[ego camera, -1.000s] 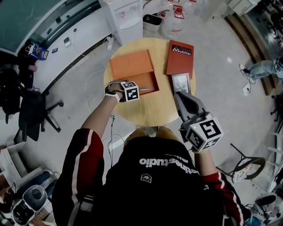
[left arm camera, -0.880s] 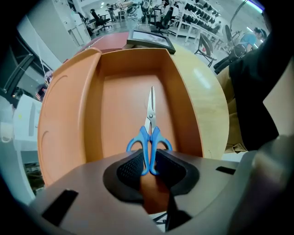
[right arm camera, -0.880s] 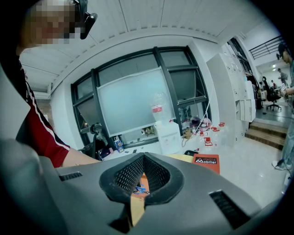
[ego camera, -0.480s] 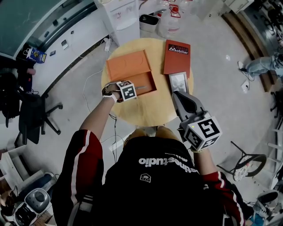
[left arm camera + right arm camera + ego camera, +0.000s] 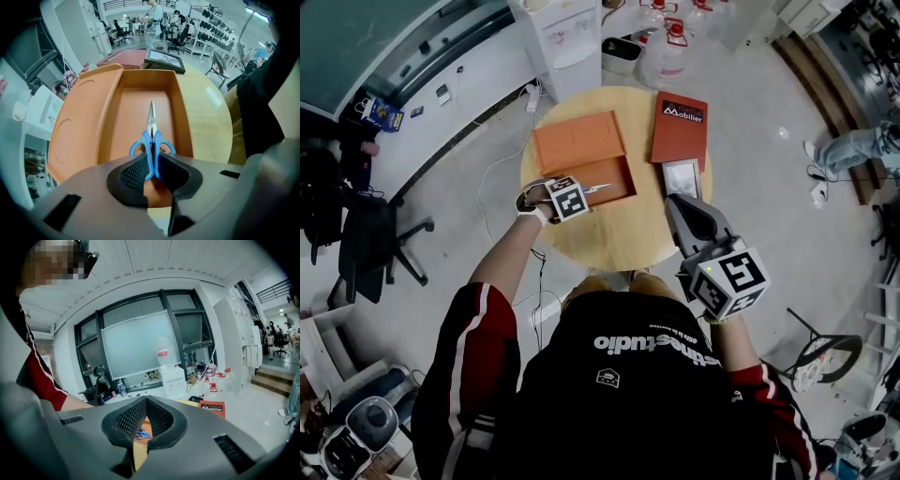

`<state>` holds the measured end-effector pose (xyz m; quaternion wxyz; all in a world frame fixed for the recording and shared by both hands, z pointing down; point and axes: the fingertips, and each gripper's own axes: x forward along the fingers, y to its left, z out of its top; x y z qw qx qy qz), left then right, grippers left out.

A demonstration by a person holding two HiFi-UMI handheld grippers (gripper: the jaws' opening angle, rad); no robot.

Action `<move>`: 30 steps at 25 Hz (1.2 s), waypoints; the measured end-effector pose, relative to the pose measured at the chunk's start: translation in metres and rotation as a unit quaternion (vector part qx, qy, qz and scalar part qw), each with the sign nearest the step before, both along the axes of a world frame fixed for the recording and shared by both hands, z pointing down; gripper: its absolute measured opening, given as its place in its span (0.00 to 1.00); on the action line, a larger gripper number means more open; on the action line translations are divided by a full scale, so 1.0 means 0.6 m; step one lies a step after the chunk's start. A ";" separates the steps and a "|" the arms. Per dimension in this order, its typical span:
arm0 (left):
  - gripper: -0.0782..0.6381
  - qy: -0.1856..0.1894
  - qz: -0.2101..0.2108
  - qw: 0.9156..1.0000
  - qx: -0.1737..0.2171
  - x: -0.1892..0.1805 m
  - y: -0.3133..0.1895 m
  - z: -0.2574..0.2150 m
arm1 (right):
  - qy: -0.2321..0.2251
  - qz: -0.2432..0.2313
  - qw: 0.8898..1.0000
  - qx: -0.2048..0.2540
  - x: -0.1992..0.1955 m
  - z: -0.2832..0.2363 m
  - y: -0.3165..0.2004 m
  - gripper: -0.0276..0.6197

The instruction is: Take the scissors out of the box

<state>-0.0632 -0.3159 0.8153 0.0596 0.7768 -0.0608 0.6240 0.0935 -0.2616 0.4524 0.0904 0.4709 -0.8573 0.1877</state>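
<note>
Left tongs [image 5: 152, 172] are closed on the blue handles of the scissors [image 5: 151, 123], whose blades point away over the floor of the open orange box [image 5: 117, 117] on the desk [image 5: 211, 117]. Right tongs [image 5: 146, 423] are closed, empty and well clear. Judgement: lift straight up with a firm grip and level blades until the tips clear the walls.
</note>
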 end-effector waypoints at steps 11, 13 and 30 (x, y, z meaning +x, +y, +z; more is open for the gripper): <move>0.23 0.051 -0.041 0.997 0.043 -0.014 -0.003 -0.049 | -0.004 -0.002 1.000 0.011 -0.029 -0.021 0.012 0.08; 0.23 0.066 -0.052 0.996 0.044 -0.014 0.001 -0.057 | -0.004 -0.002 1.000 0.012 -0.032 -0.022 0.016 0.08; 0.23 0.179 -0.096 0.968 0.146 -0.001 -0.016 -0.210 | 0.000 -0.013 0.999 0.037 -0.062 -0.042 0.028 0.08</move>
